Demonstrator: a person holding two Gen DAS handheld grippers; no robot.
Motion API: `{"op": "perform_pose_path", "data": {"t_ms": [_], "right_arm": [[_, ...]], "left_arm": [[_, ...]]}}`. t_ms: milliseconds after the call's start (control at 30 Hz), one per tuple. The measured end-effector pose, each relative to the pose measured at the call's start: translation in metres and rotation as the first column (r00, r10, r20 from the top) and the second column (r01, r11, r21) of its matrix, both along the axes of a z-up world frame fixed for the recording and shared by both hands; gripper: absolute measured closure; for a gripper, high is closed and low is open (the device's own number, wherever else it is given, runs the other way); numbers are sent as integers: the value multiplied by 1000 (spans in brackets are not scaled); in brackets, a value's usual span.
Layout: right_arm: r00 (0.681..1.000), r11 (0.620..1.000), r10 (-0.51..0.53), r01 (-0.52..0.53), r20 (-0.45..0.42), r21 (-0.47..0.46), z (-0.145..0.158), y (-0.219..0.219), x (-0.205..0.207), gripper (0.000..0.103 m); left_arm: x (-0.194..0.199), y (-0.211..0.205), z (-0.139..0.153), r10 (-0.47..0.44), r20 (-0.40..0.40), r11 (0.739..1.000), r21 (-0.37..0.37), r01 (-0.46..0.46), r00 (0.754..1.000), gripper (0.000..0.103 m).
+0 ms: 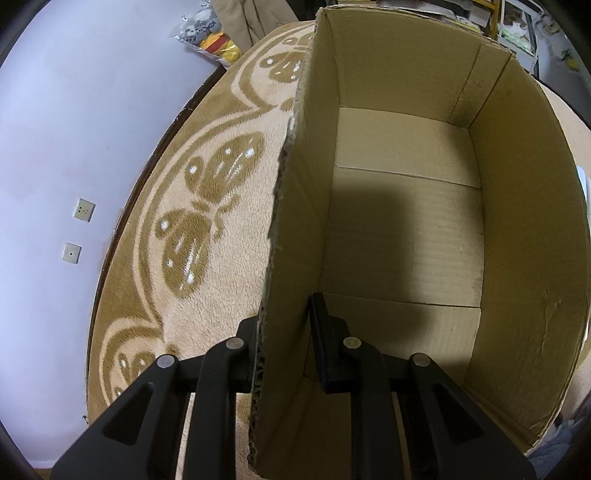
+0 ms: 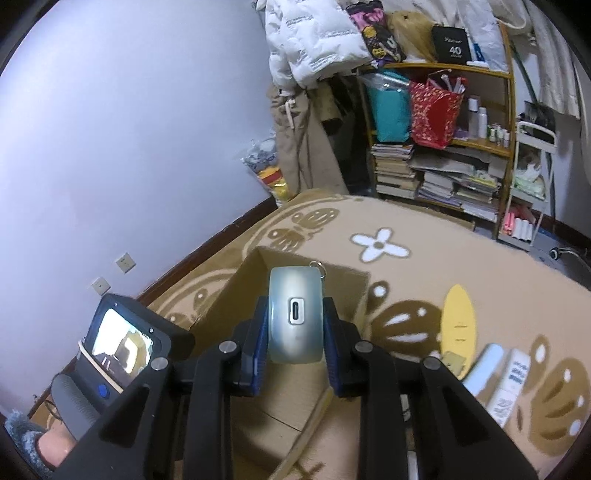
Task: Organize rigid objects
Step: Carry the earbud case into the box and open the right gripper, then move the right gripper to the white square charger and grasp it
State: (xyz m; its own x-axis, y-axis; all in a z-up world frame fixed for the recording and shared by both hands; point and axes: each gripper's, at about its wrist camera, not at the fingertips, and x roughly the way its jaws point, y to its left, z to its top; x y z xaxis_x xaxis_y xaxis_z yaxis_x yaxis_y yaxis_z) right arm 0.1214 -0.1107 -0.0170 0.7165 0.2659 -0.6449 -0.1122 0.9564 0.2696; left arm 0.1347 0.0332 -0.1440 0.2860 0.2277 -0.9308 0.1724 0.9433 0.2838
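An open, empty cardboard box [image 1: 406, 206] stands on a beige rug. My left gripper [image 1: 284, 350] is shut on the box's left wall, one finger outside, one inside. In the right wrist view, my right gripper [image 2: 295, 325] is shut on a pale blue-grey device [image 2: 295, 314] with a charging port and a small key ring, held above the same box [image 2: 295, 413]. On the rug to the right lie a yellow oval board [image 2: 458, 325], a pale blue bar [image 2: 484, 369] and a white bottle [image 2: 511, 387].
The rug [image 1: 207, 206] has a brown butterfly pattern and meets a lilac wall [image 1: 74, 147] on the left. A snack bag [image 1: 210, 33] lies by the wall. A cluttered bookshelf [image 2: 443, 147] and hanging clothes [image 2: 310, 48] stand at the back.
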Motion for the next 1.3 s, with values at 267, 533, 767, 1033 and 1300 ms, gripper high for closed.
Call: {"op": "perform_pose_path", "data": {"t_ms": [267, 533, 767, 1033, 1300], "right_arm": [[994, 998, 50, -54, -93, -41, -36, 16, 5, 75], [991, 997, 30, -39, -130, -71, -48, 17, 6, 74], [995, 997, 24, -32, -100, -71, -42, 16, 1, 74], [998, 991, 3, -12, -60, -136, -23, 12, -10, 29], [997, 991, -61, 54, -53, -126, -11, -20, -18, 5]], "left_arm": [[2, 3, 1, 9, -3, 1000, -14, -9, 1000, 86], [3, 4, 1, 18, -9, 999, -30, -18, 1000, 86], [3, 5, 1, 18, -10, 999, -32, -18, 1000, 86], [2, 4, 3, 15, -6, 999, -35, -15, 1000, 87], [2, 6, 2, 17, -6, 999, -39, -18, 1000, 87]]}}
